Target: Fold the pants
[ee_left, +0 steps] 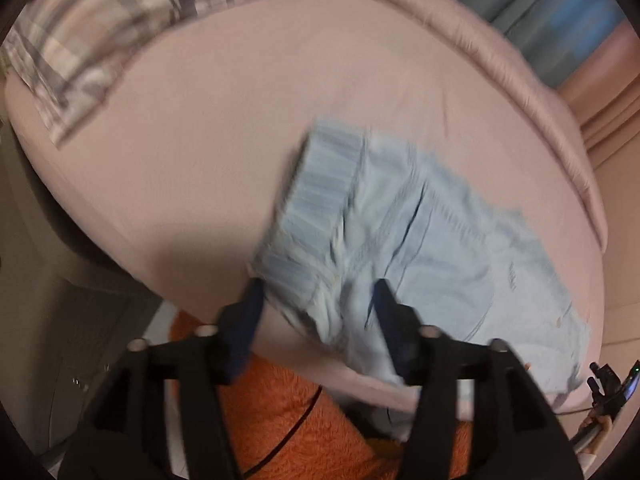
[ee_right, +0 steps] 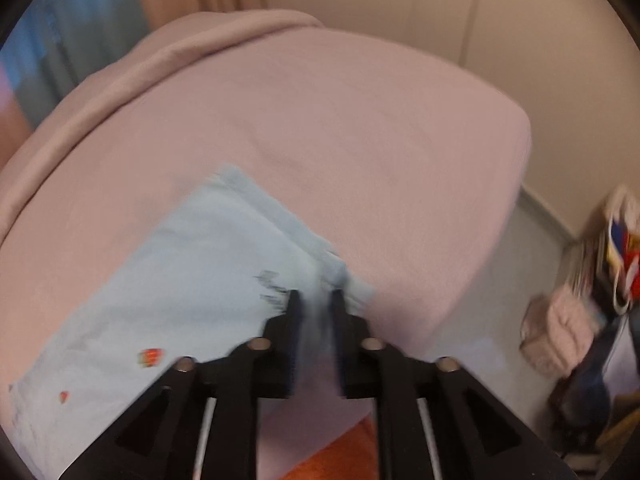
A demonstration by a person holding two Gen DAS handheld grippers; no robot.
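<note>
The pale blue pants (ee_left: 400,240) lie near the bed's (ee_left: 200,160) front edge. The left claw (ee_left: 318,292) gapes over the waistband; the right claw (ee_right: 316,300) pinches a hem corner, which thin cloth could slip from.

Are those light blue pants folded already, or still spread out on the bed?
Partly folded, it seems: the pants lie as a compact shape with the waistband showing and no separate legs; blur hides the layers.
</note>
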